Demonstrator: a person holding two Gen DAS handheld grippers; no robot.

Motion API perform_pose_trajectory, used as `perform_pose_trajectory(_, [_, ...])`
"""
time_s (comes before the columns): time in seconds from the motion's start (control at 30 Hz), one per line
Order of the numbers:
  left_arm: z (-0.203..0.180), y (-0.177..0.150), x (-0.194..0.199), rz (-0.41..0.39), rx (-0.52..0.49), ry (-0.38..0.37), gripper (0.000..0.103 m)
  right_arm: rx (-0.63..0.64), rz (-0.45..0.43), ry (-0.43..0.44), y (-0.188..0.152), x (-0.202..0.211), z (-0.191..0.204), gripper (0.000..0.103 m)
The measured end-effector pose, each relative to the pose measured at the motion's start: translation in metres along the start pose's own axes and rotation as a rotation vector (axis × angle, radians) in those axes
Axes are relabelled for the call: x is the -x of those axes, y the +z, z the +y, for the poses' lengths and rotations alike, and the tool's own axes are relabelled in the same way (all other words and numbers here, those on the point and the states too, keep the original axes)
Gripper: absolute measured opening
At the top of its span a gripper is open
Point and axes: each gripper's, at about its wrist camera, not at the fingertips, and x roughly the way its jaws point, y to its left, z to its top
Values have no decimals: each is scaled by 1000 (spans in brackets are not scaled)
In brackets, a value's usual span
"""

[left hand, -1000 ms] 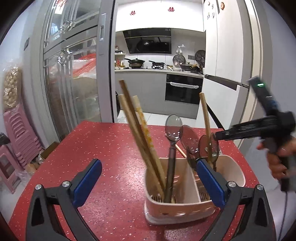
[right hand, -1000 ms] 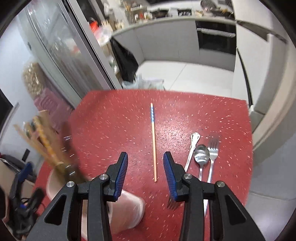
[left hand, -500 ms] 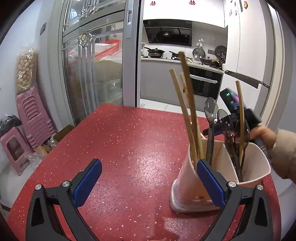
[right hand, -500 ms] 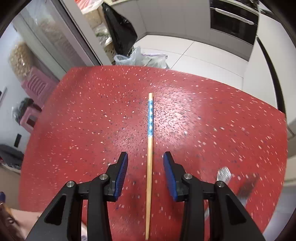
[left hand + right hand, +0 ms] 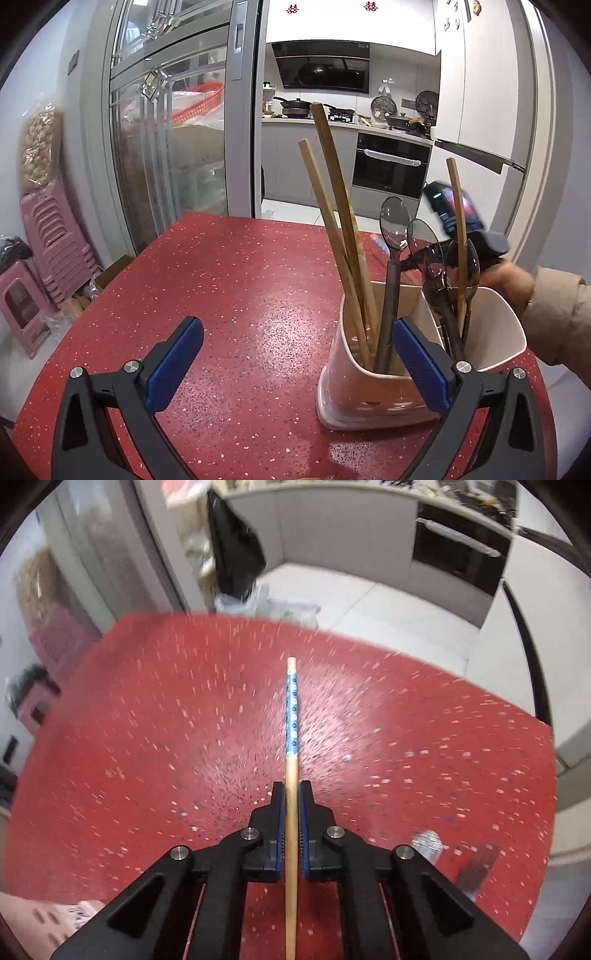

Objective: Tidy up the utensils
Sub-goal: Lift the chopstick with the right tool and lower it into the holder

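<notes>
To my left the red table [image 5: 229,295] lies bare, an open path for the left gripper [image 5: 295,358]. To the right the utensil holder [image 5: 369,391] blocks it, its chopsticks [image 5: 332,221] and spoons [image 5: 395,225] sticking high. Near the right gripper [image 5: 291,794], cutlery [image 5: 428,843] lies to its right.

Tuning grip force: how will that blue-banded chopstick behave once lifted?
The chopstick looks thin, wooden and stiff, probably very light. The right hand-held gripper clamps it near mid-length, so it may pivot between the pads. Round and smooth-looking, it could slip or roll.
</notes>
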Motion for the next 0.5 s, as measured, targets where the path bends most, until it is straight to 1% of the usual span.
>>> perform_pose_trajectory(0.13, [-2, 1, 4, -2, -3, -4, 103, -50, -143, 31, -7, 57, -10, 8])
perform_pose_trajectory(0.23, [-4, 1, 10, -9, -4, -10, 103, -87, -287, 64, -16, 114, -13, 8])
perform_pose_trajectory(0.27, [-6, 1, 12, -10, -6, -14, 103, -97, -348, 77, -21, 136, -12, 8])
perform_pose_trajectory(0.3, [-6, 1, 13, -12, -6, -16, 103, -102, -384, 85, -24, 149, -8, 8])
perform_pose_trajectory(0.33, [-7, 1, 16, -15, -7, -20, 103, -111, -450, 104, -32, 173, -5, 8])
perform_pose_trajectory(0.4, [-8, 1, 20, -23, -10, -24, 103, -128, -543, 139, -41, 204, 3, 8])
perform_pose_trajectory(0.5, [-10, 1, 28, -34, -15, -25, 103, -137, -657, 198, -51, 228, 22, 8])
